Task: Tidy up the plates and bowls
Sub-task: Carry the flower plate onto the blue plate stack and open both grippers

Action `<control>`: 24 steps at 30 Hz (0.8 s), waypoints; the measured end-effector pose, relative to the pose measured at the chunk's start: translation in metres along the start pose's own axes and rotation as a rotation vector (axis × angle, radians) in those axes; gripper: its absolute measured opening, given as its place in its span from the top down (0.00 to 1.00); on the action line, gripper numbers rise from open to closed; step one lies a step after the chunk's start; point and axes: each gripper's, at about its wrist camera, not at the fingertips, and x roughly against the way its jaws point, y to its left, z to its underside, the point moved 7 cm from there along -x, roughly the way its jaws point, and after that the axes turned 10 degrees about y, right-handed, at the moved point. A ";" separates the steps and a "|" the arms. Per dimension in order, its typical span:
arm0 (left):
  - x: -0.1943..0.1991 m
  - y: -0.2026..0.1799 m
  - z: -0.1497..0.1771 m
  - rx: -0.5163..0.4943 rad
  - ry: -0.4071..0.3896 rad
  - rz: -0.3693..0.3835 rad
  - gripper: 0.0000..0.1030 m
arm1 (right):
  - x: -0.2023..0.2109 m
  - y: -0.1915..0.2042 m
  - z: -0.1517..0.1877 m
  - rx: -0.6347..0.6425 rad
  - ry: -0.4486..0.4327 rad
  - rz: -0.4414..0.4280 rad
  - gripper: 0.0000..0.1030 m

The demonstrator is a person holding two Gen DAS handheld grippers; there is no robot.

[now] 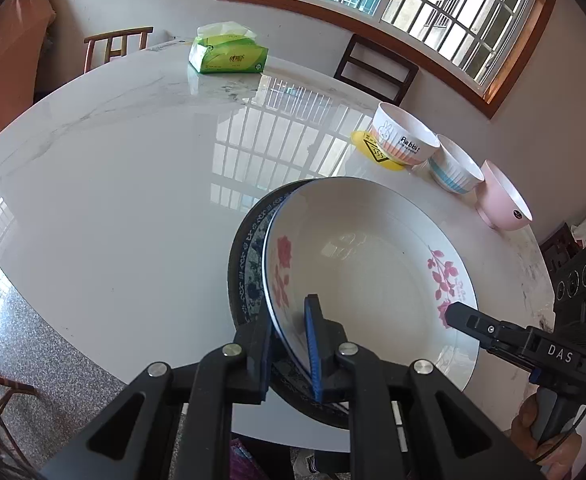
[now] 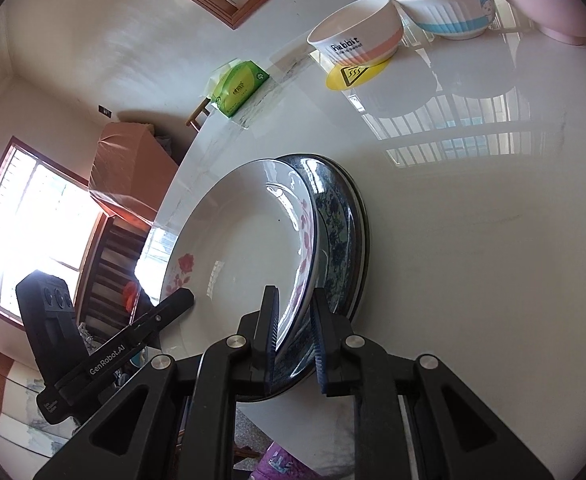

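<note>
Nearest the lens in the left wrist view, the left hand-held gripper [image 1: 291, 344] is seen clenched on the rim of the flowered plate [image 1: 373, 276], one blue pad inside the rim and one outside. In the right wrist view the right hand-held gripper [image 2: 295, 340] straddles the opposite rim of the same plate [image 2: 229, 256]; the inner pad lies against the rim, but a gap shows at the outer pad, so a firm grip cannot be confirmed. The plate is carried tilted, just above or resting on a blue-patterned plate [image 1: 249, 276] and a dark plate beneath it, near the counter [image 1: 113, 200] edge at 6 o'clock.

Judged from this, the plate stack is nearly built — the flowered plate only needs to be settled flat and let go. The bowls appear untouched: a rabbit bowl [image 1: 405, 140] stands on a yellow mat [image 1: 373, 152] at about 1 o'clock, with a blue-striped bowl [image 1: 455, 170] touching it and a pink bowl [image 1: 501, 200] next along at 2 o'clock — side by side, not nested. Stacking these is probably what remains. A green tissue pack [image 1: 227, 54] lies far off at 11 o'clock, well apart from everything.
</note>
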 end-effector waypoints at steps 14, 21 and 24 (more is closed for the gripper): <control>0.002 0.004 -0.002 -0.025 -0.040 -0.056 0.84 | -0.005 0.007 -0.001 0.034 0.010 0.023 0.83; 0.003 0.005 -0.002 -0.040 -0.058 -0.072 0.84 | -0.010 0.013 0.001 0.066 0.009 0.054 0.81; 0.003 0.005 -0.002 -0.049 -0.067 -0.087 0.83 | -0.011 0.017 0.001 0.098 0.006 0.093 0.80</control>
